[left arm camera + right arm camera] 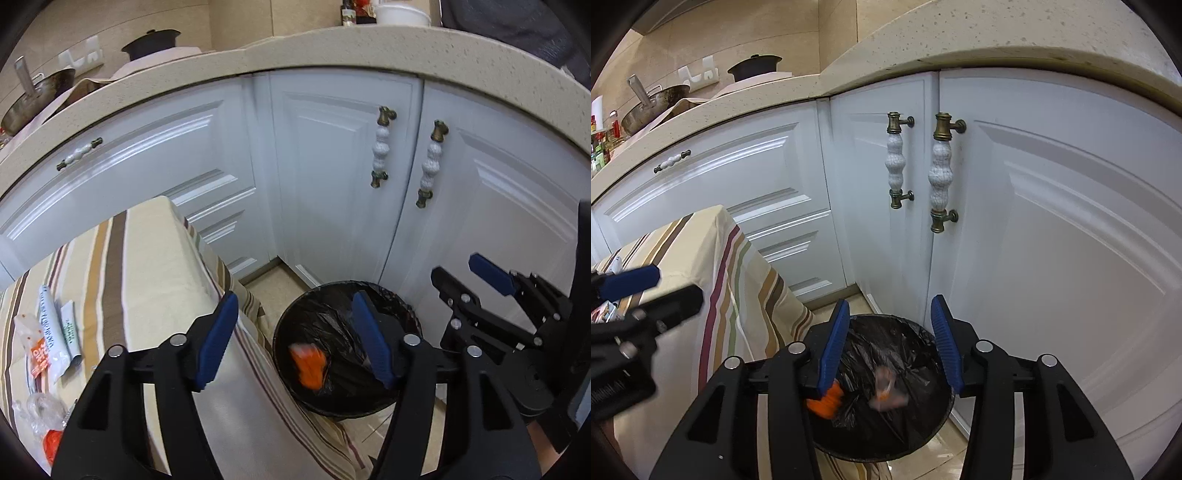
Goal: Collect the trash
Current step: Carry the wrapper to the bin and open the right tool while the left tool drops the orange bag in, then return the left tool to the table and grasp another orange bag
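One round trash bin (343,402) lined with a black bag (332,325) stands on the tiled floor, and everything else is placed against it. In the left wrist view one orange wrapper (309,365), blurred, lies inside the bin on the black liner; the right wrist view shows two blurred pieces in the bin, an orange one (827,400) at the bin's left side and a pale piece with orange marks (886,387) near its middle. The left gripper (301,339) hangs above the bin's left rim with its two blue fingers (218,341) spread wide and nothing between them. The right gripper (892,349) sits directly over the bin, its two blue pads (943,349) also set wide apart and empty. To the left of the bin stands one table under a striped cloth (147,280), the cloth's hem hanging down just beside the bin. On that cloth, well away from the bin, lie about five pieces of litter: two white sachets (59,325) side by side, one white and orange packet (37,347), one crumpled clear wrapper (40,410), and one small orange scrap (51,443) at the near edge. Behind the bin stand white cabinet doors (1052,229) with three handles (940,173) in view, two vertical ones side by side above the bin and one horizontal handle (672,161) farther left. Above the doors runs one speckled countertop (960,40) carrying one dark pot (755,66) and one metal pan (653,105).
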A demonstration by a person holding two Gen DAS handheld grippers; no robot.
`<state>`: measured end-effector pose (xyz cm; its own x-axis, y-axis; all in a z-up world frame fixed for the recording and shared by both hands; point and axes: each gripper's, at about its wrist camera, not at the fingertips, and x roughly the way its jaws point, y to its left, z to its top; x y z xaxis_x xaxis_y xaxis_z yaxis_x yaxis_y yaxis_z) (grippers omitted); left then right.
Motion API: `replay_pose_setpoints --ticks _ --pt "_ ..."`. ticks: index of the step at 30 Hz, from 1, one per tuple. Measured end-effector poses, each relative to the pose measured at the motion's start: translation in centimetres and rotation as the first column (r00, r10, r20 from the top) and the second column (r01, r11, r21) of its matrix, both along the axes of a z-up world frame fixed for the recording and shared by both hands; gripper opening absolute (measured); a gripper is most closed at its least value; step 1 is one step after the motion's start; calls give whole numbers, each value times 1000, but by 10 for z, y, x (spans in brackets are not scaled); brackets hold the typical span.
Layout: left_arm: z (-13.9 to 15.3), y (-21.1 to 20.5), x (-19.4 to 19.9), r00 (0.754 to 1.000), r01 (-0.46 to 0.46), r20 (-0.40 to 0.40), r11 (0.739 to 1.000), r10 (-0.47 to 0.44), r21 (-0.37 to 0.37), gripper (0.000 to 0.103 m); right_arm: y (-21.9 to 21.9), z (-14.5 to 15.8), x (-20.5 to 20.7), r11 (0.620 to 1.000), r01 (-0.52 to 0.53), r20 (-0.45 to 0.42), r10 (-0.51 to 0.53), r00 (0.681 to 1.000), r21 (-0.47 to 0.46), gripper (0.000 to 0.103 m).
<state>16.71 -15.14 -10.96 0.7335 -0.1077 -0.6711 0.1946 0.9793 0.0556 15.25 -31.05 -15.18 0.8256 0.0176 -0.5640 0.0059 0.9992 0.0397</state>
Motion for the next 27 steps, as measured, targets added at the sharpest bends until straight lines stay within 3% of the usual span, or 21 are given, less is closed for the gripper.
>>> replay_pose_setpoints --ticks 11,27 --pt "33 44 -37 999 -48 17 997 49 -56 72 17 24 -39 999 -19 20 19 1000 25 55" --pt "50 168 -134 966 -249 49 966 252 -66 72 108 38 -110 977 -212 11 211 977 21 57"
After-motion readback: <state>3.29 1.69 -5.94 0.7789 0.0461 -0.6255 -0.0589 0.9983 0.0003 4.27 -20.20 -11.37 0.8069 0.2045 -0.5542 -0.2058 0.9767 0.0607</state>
